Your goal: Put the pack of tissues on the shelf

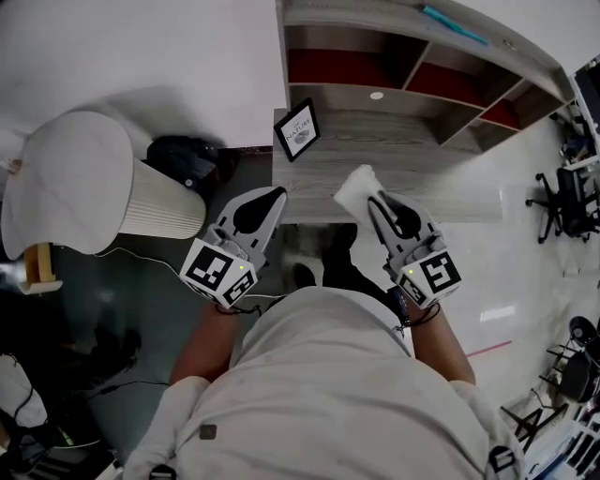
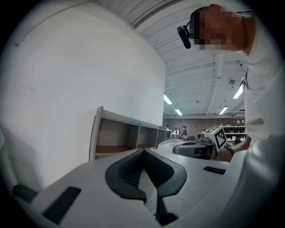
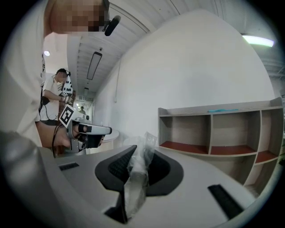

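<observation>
**Held item.** Pack [image 1: 354, 190] of tissues in clear wrap. It is clamped between the jaws of the right gripper [image 1: 373, 201], with most of it sticking out past the tips. In the right gripper view the wrap [image 3: 139, 165] runs up the slot between the two pads.

**Left gripper** [image 1: 278, 193]. Jaws together with nothing between them. It is level with the right gripper and well apart from it on its left.

**Ahead of both grippers**
- Bench [image 1: 422, 164]: grey wood top whose near edge lies just under the gripper tips.
- Shelf [image 1: 403, 84]: stands beyond the bench and has a row of open compartments with red floors, split by upright dividers.
- Frame [image 1: 298, 131]: small black-edged sign, upright on the bench. It is just ahead of the left gripper and ahead-left of the pack, off to the side of the compartments.
- Disc [image 1: 376, 96]: small and white, at the back of the bench, straight ahead of the right gripper.
- Teal strip [image 1: 455, 25]: lies on the shelf's top board, far ahead and to the right.

**Left of the left gripper**
- Stand [image 1: 141, 197]: white, ribbed, with a round top, on the dark floor.
- Bag [image 1: 187, 157]: black, between the stand and the bench.

**Right of the right gripper**
- Chair [image 1: 561, 202]: black office chair on pale floor, well apart.

**Background.** In the right gripper view, another person [image 3: 57, 89] is at far left – detail too small to tell.
</observation>
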